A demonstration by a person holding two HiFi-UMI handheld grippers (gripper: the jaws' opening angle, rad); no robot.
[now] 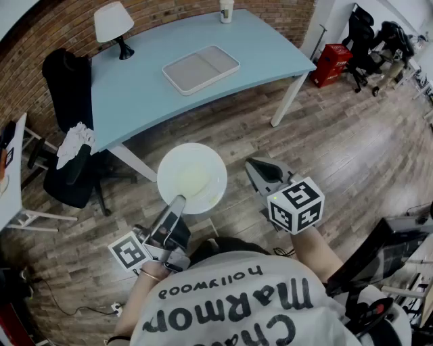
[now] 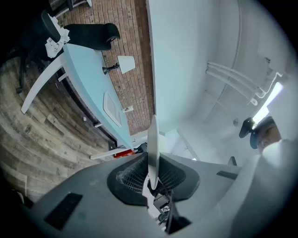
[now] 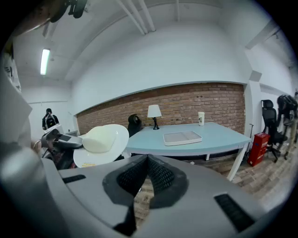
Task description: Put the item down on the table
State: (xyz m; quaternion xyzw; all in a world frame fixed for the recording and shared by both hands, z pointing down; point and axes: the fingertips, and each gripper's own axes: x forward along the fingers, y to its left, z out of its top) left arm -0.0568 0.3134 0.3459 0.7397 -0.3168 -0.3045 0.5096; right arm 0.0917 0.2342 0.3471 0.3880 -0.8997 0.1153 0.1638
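Observation:
A white round plate (image 1: pixel 192 178) hangs above the wooden floor, held by its near rim in my left gripper (image 1: pixel 177 201), which is shut on it. In the left gripper view the plate (image 2: pixel 152 148) shows edge-on between the jaws. In the right gripper view the plate (image 3: pixel 101 143) appears at the left, seen from below. My right gripper (image 1: pixel 255 167) is to the plate's right, shut and empty, its jaws meeting in the right gripper view (image 3: pixel 147 158). The light blue table (image 1: pixel 155 81) stands ahead, some way beyond both grippers.
On the table are a white tray (image 1: pixel 201 68), a white lamp (image 1: pixel 114 26) and a paper cup (image 1: pixel 226 10). A black office chair (image 1: pixel 71 135) with a white cloth stands left of the table. A red box (image 1: pixel 331 64) sits by the table's right leg.

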